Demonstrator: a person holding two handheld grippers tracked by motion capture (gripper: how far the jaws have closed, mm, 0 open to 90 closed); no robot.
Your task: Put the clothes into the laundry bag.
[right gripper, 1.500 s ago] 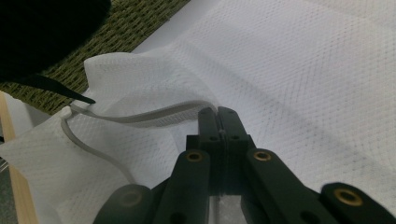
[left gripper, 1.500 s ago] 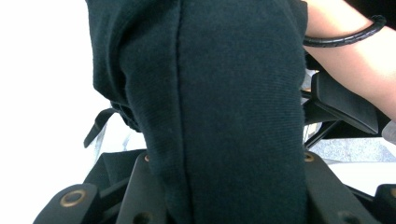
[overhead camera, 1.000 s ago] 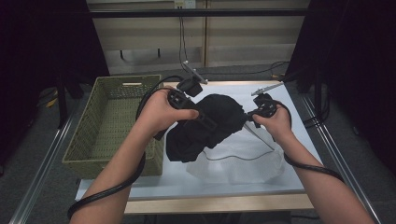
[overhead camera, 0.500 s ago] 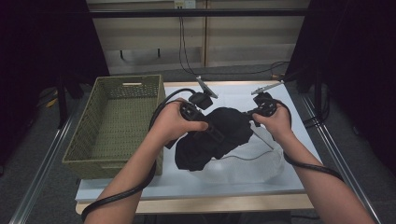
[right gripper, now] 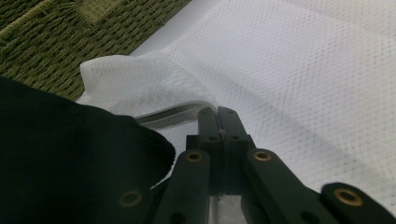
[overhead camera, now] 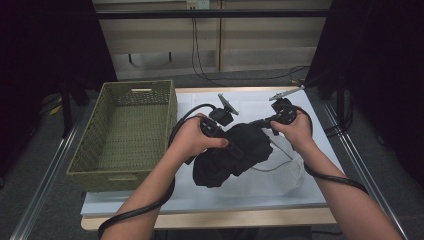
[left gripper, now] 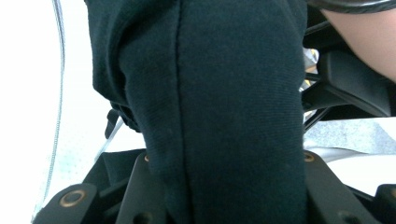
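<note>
A black garment (overhead camera: 235, 152) lies bunched on the table at the mouth of a white mesh bag (overhead camera: 282, 172). My left gripper (overhead camera: 238, 151) is shut on a thick fold of the garment (left gripper: 210, 93), and the cloth hides its jaw tips. My right gripper (overhead camera: 259, 122) sits at the garment's far right side. Its jaws are shut, pinching the thin edge of the mesh bag (right gripper: 299, 79) and holding it up, right gripper (right gripper: 218, 114) with the black cloth (right gripper: 70, 158) just to its left.
A green wicker basket (overhead camera: 122, 86) stands on the left part of the table, with its weave (right gripper: 70, 32) just past the bag. The white table top (overhead camera: 200, 200) shows bare in front of the garment. Cables trail from both grippers.
My left hand has moved right and down with the garment, lowering the bundle toward the bag. The right hand has stayed put.
</note>
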